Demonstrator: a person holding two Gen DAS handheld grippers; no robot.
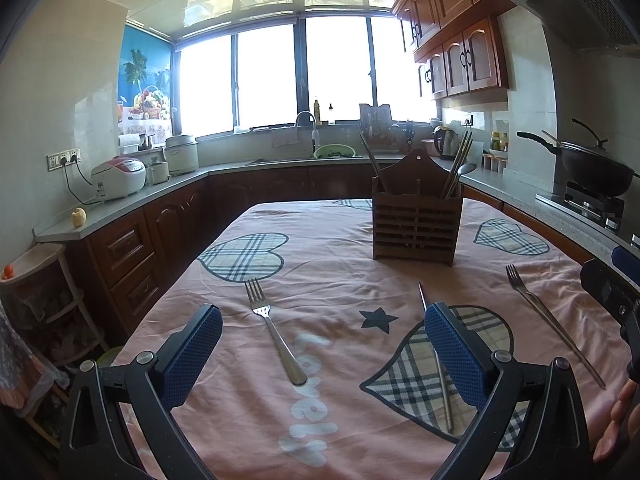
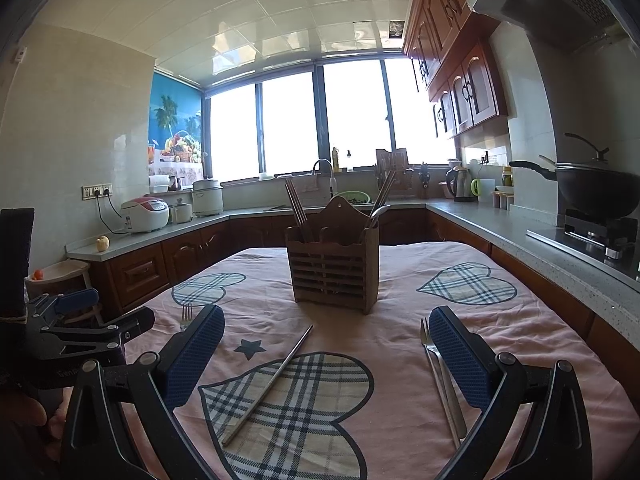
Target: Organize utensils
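Both black, blue-padded tongs, left (image 1: 323, 330) and right (image 2: 327, 332), gape wide and empty above the pink heart-patterned desk (image 1: 340, 272). Steel forks (image 1: 274, 336) and a metal chopstick (image 2: 267, 386) lie before the slatted wooden utensil holder (image 1: 416, 220).

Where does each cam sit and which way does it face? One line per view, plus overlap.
Left wrist: on the left gripper, low over the table, facing the wooden utensil holder and window; own open fingers, right gripper at right edge.
Right wrist: on the right gripper, same heading, holder nearly centred; own open fingers, left gripper at left edge.
Shared: holder, steel chopstick, pink tablecloth.
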